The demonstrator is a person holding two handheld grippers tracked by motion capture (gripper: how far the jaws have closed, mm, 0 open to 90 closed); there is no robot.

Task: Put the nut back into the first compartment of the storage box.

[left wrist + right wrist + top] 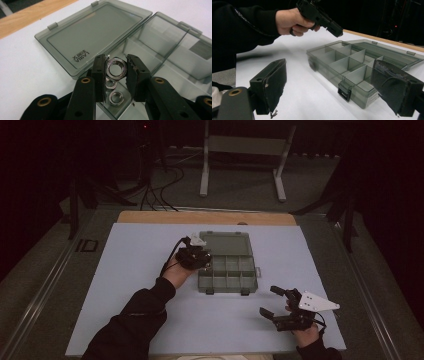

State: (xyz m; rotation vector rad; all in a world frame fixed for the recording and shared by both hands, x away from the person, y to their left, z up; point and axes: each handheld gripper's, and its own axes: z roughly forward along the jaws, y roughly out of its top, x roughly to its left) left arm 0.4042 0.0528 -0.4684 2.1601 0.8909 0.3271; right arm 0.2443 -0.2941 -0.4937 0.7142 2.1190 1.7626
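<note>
My left gripper [115, 72] is shut on a shiny steel hex nut [109, 70], pinched flat side to flat side between the two black jaws. It hovers over the near left compartment of an open smoky-grey organizer box [228, 291], where two more hex nuts [116, 98] lie on the bottom. In the high view the left gripper [204, 260] sits at the box's left edge. The box lid [95, 32] lies flat behind it. My right gripper [266, 300] rests near the table's front right, open with nothing between its pads [272, 82]. From there the left gripper [335, 28] hangs above the box [329, 75].
The box stands on a pale blue mat [135, 270] over a wooden tabletop [200, 217]. Its other compartments [359, 75] look bare. A metal frame stand [243, 150] and cables [160, 190] lie on the dark floor beyond the table.
</note>
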